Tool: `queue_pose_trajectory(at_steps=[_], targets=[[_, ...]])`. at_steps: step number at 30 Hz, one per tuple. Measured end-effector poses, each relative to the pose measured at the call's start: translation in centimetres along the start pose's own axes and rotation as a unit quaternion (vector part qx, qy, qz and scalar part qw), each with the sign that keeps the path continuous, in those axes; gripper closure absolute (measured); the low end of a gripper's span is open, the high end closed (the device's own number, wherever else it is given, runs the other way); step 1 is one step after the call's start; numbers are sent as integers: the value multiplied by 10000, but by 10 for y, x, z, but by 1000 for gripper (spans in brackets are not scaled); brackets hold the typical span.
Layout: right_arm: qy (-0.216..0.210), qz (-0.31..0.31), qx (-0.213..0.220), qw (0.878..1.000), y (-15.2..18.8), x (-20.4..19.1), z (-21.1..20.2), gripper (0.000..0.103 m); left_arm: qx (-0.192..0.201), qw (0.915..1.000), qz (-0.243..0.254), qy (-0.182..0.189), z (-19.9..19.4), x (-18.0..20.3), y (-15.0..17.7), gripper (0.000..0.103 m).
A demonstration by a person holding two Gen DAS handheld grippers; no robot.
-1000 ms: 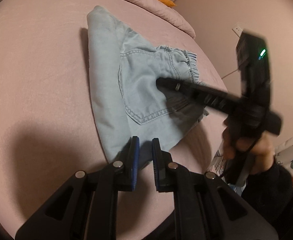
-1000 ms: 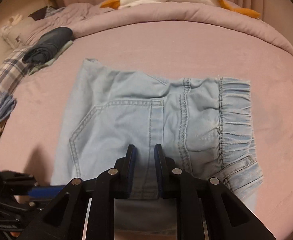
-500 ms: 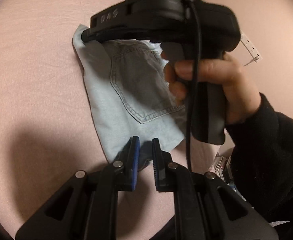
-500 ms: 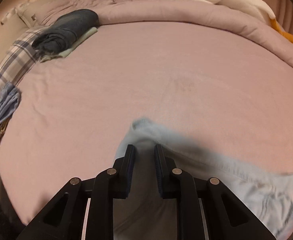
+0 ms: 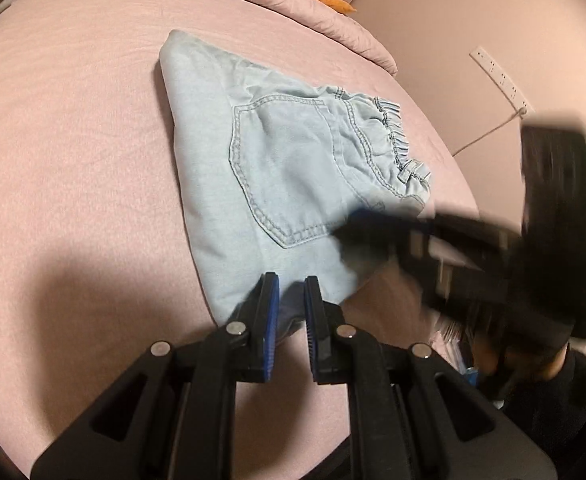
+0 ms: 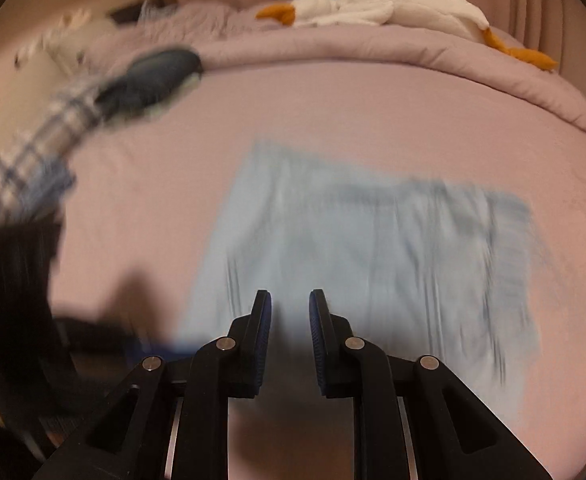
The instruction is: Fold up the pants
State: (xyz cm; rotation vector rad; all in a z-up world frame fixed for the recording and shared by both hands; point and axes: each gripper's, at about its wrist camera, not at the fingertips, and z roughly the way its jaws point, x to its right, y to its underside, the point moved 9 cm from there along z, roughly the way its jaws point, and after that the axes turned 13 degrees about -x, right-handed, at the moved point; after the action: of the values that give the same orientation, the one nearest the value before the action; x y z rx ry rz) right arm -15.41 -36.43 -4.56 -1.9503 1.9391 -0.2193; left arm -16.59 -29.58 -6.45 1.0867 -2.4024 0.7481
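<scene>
The light blue denim pants point(image 5: 293, 184) lie folded flat on the pink bed, back pocket up, elastic waistband to the right. My left gripper point(image 5: 291, 288) sits at the near edge of the pants, its jaws a narrow gap apart with the fabric edge between or just under them. My right gripper shows blurred in the left wrist view point(image 5: 377, 224), over the near right corner of the pants. In the right wrist view the right gripper point(image 6: 290, 304) is open and empty just above the near edge of the blurred pants point(image 6: 373, 248).
A rolled pink duvet point(image 6: 373, 48) with a white plush goose point(image 6: 373, 4) runs along the far side of the bed. A dark folded garment point(image 6: 153, 76) and plaid cloth point(image 6: 53, 132) lie at the far left. A wall socket strip point(image 5: 501, 80) is on the right.
My right gripper has pulled back from the far edge of the pants to the near right side and its jaws have opened wider. The left gripper has stayed put.
</scene>
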Motion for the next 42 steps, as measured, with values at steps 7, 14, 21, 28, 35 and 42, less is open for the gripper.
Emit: queue_pose_trajectory(at_steps=[7, 14, 21, 28, 35, 42], targets=[[368, -229, -67, 9990, 41, -6, 3, 80, 28, 9997, 102, -238, -5, -1, -1, 91], [-624, 624, 117, 9960, 39, 25, -26, 72, 128, 9987, 44, -492, -18, -4, 3, 77], [-891, 1293, 566, 9860, 31, 53, -47, 69, 263, 9969, 131, -727, -25, -1, 3, 62], [-1140, 1405, 830, 9800, 29, 46, -53, 68, 265, 9964, -9, -808, -28, -9, 1, 61], [-640, 1548, 687, 9835, 29, 59, -33, 68, 130, 9961, -26, -871, -20, -9, 2, 61], [-985, 1782, 488, 9778, 32, 62, -30, 68, 236, 9965, -173, -778, -29, -16, -1, 60]])
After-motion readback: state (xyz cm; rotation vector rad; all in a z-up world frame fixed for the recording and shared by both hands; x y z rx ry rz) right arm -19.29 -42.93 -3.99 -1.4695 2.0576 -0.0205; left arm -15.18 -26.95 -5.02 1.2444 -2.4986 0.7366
